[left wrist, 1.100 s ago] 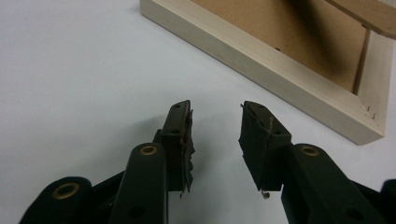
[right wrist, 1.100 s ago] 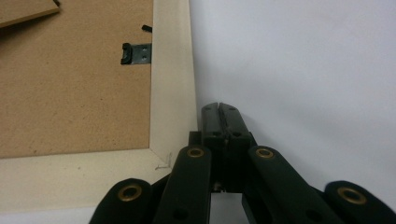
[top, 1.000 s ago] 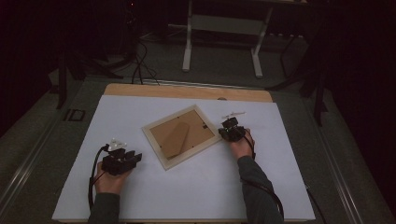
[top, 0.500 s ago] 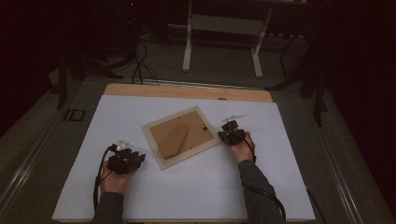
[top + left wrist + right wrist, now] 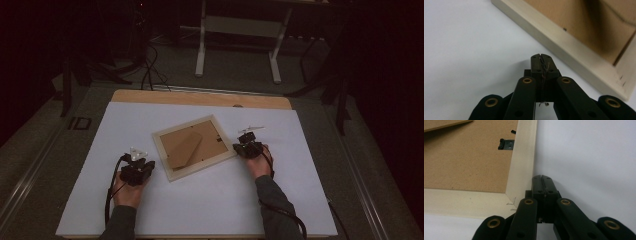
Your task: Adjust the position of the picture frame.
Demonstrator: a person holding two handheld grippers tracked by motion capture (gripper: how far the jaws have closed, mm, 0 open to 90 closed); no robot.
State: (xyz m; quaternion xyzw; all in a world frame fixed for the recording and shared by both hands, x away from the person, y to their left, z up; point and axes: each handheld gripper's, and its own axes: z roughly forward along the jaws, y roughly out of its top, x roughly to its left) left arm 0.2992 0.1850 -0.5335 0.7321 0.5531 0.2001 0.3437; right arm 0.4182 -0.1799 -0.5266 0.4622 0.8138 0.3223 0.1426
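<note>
the picture frame lies face down near the middle of the white desk, turned at an angle, its brown backing board up and a small black clip on the backing by the inner edge. the right claw is closed on nothing, its tip right at the frame's outer edge near a corner. the left claw has just been closing and now sits pinched shut with nothing between its jaws, near the opposite edge but apart from it. to steady or square the frame well, press in gently from both sides at once, keeping the tips low so they don't ride over the rim.
</note>
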